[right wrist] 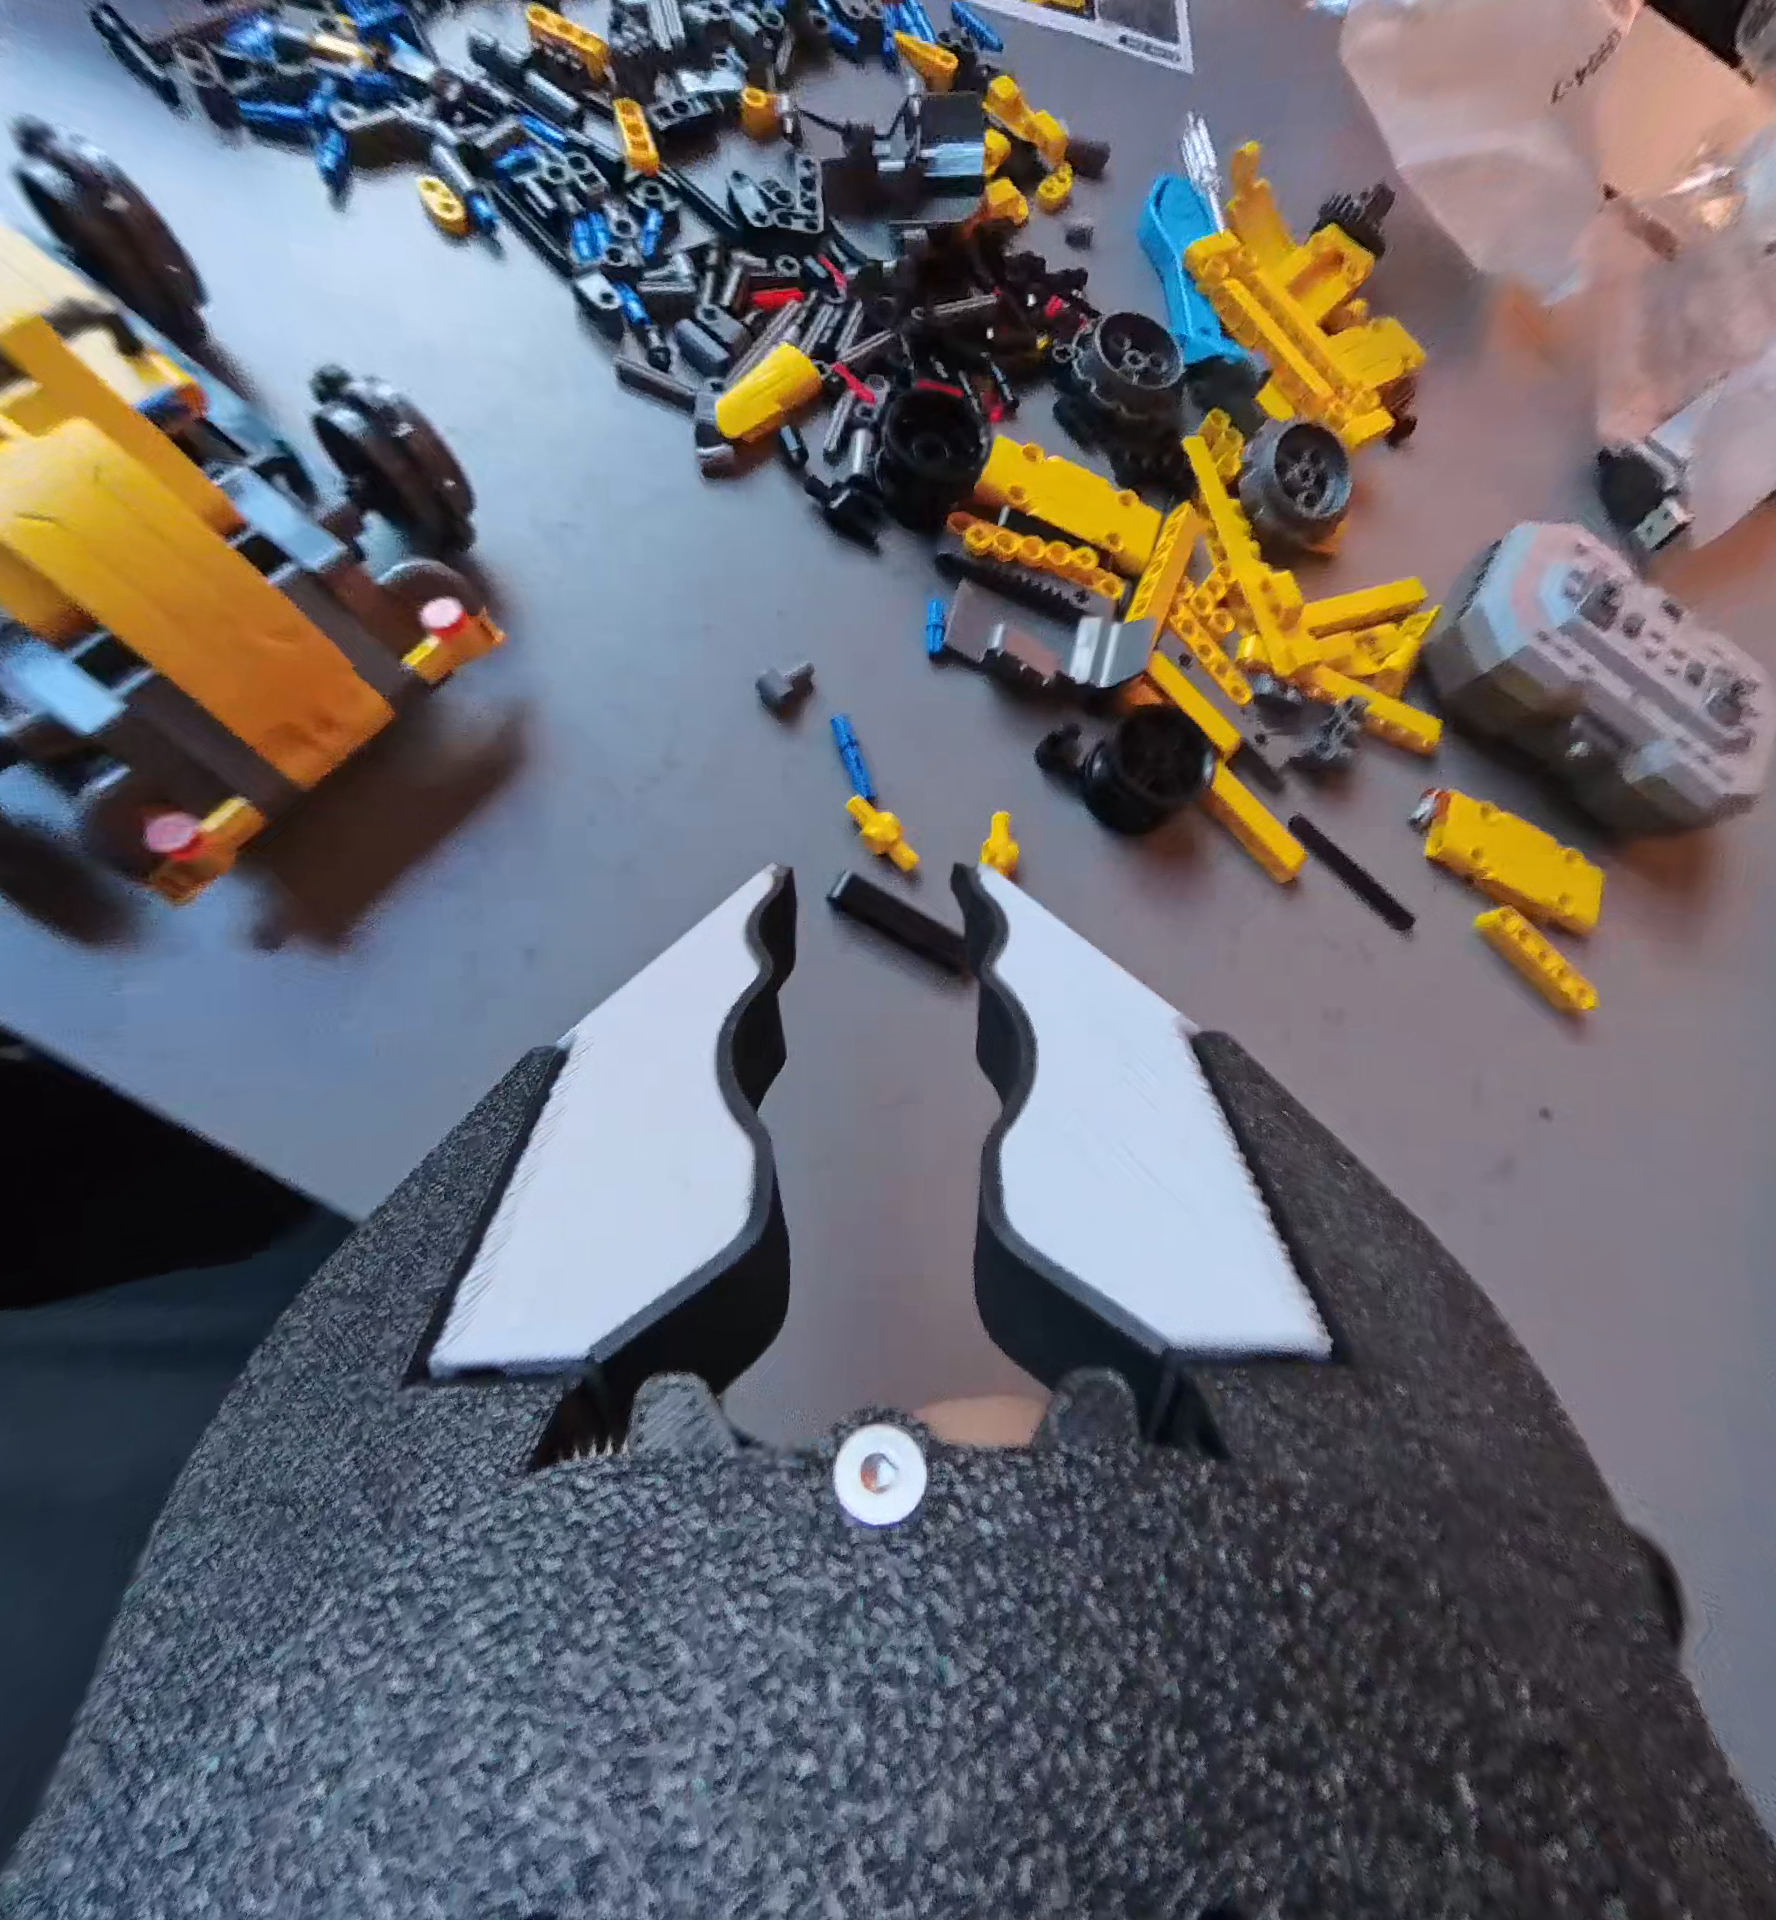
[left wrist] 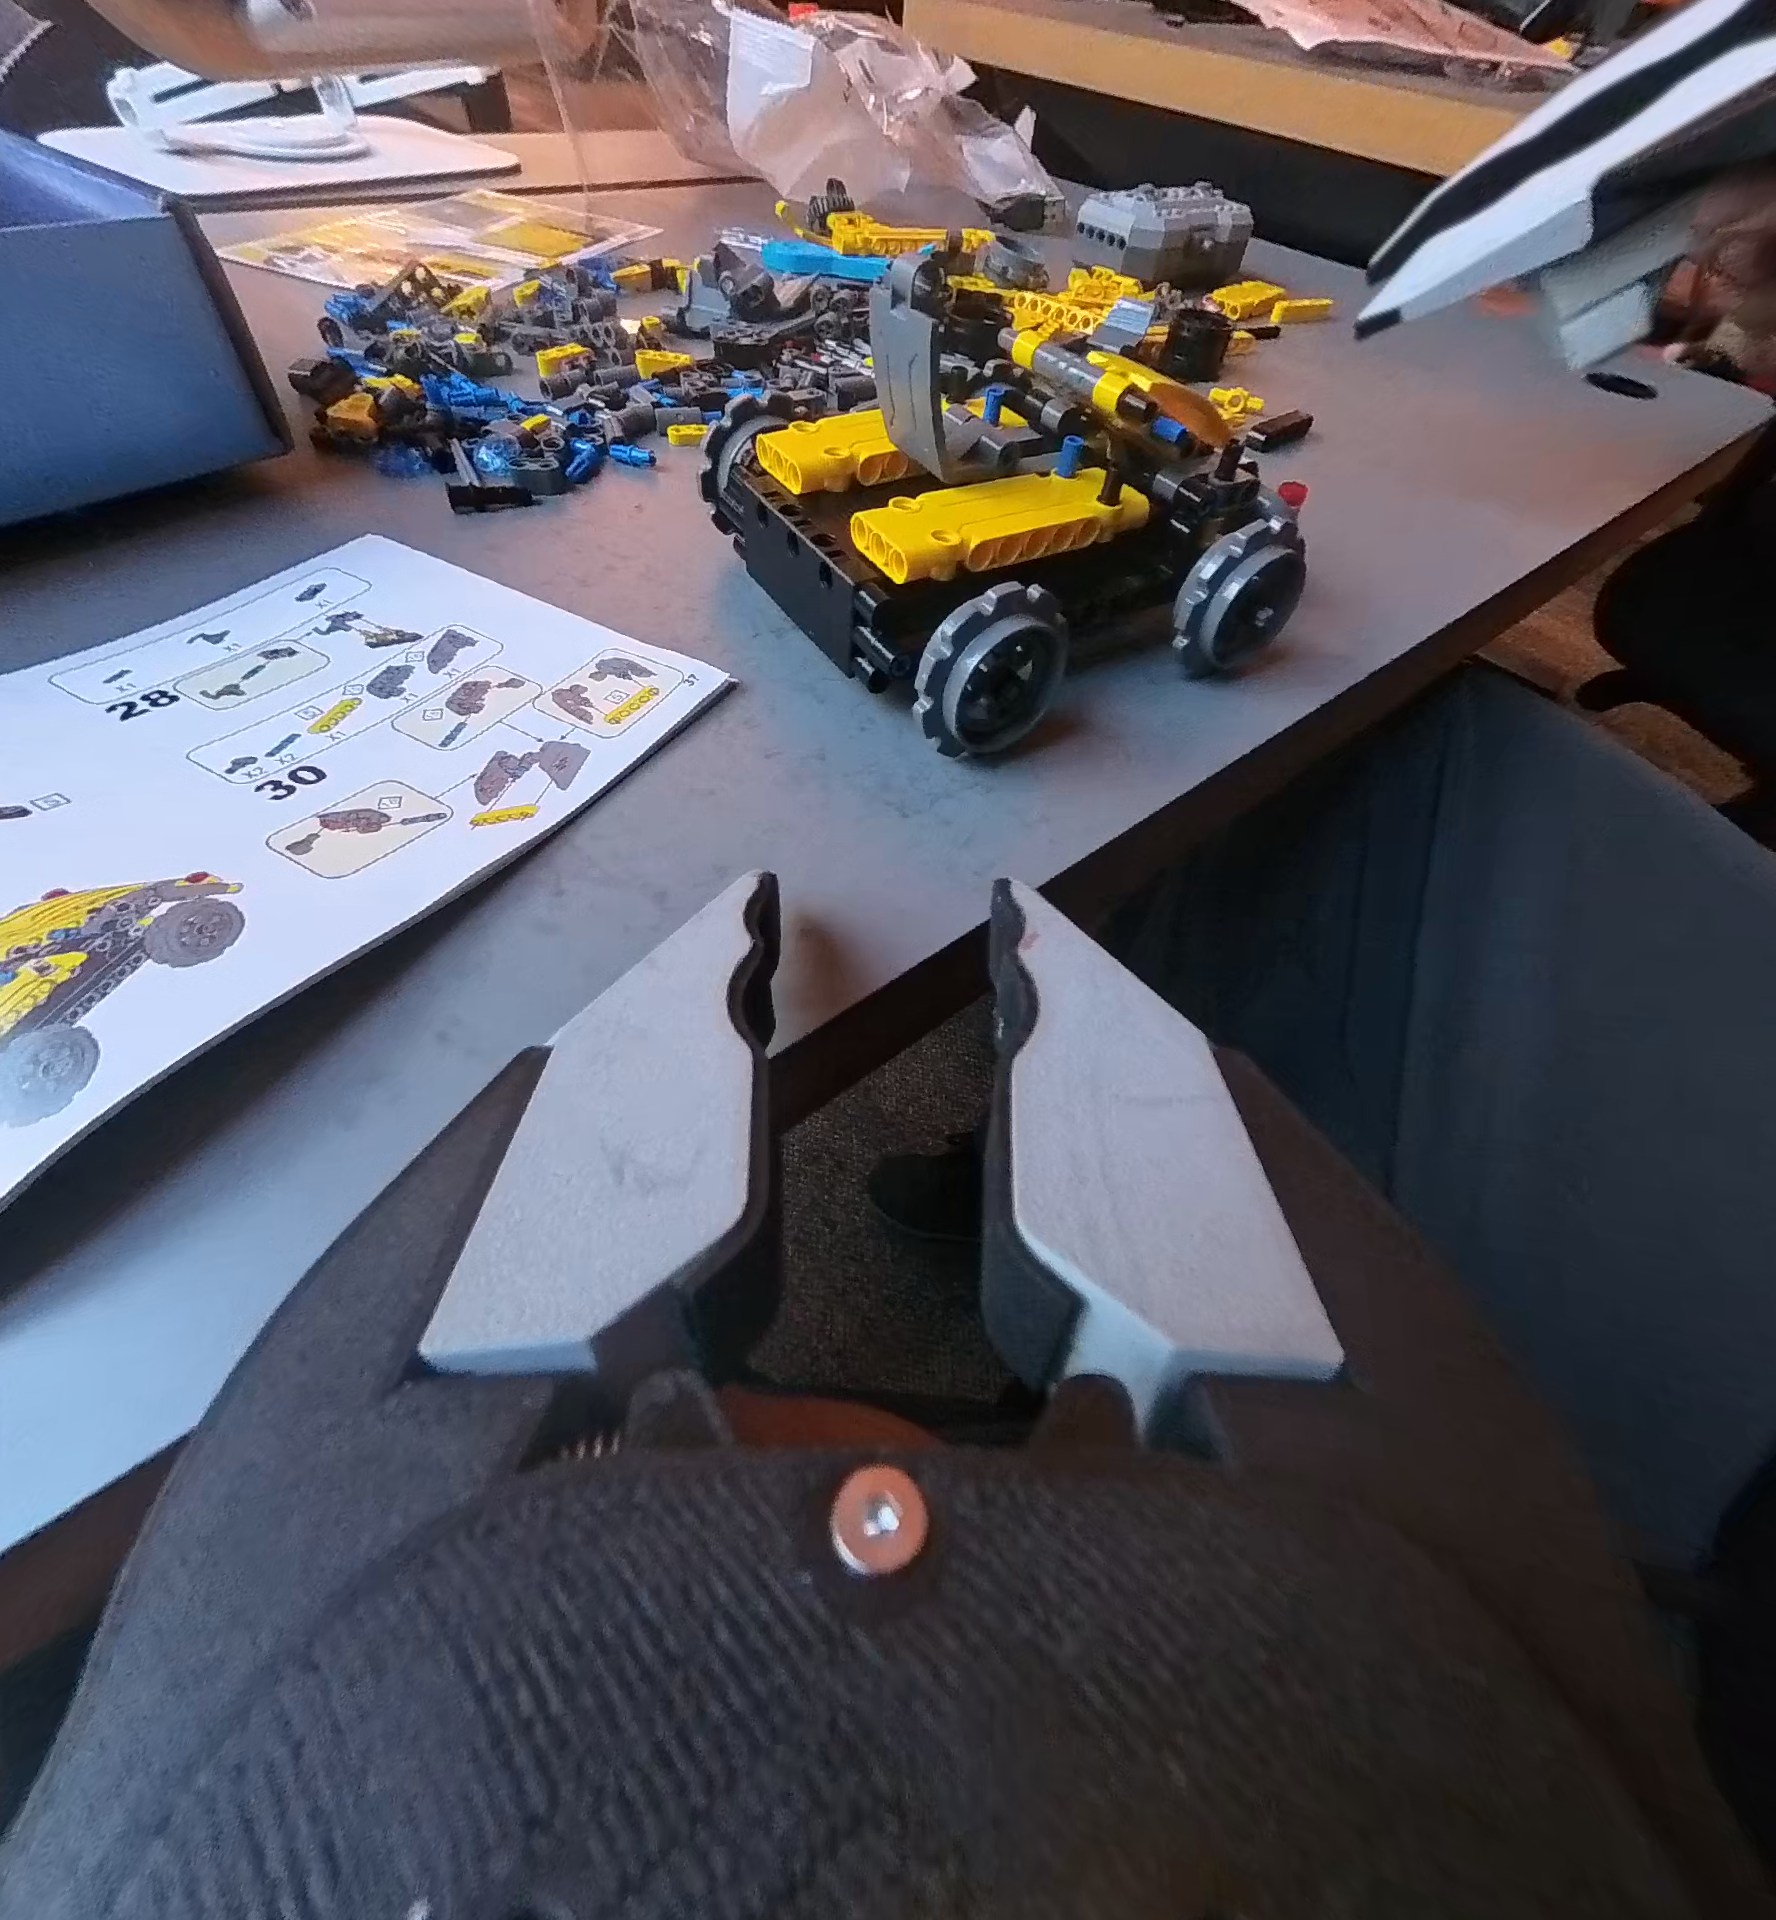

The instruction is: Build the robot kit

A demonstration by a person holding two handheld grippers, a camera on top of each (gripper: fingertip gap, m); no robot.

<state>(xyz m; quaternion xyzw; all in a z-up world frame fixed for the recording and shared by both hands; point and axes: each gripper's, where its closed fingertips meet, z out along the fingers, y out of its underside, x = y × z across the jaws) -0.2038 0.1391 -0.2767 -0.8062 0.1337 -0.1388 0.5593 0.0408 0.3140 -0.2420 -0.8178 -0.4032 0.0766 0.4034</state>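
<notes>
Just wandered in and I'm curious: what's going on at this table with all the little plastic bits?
A person holds a pair of tongs in each hand over a grey table. Both are open and empty. The right tongs hover just above a small black piece near the loose yellow, black and blue parts. The left tongs hang at the table's edge, near an open instruction booklet. A half-built yellow vehicle stands between them.

Left gripper (left wrist: 879,914) body: black, ribbed textured shell.
Right gripper (right wrist: 876,904) body: black, grainy shell.
Fingers (left wrist: 645,1132): light grey wedges, wavy black inner pads.
Screw (right wrist: 879,1475): silver, at 6 o'clock below the fingers.
</notes>
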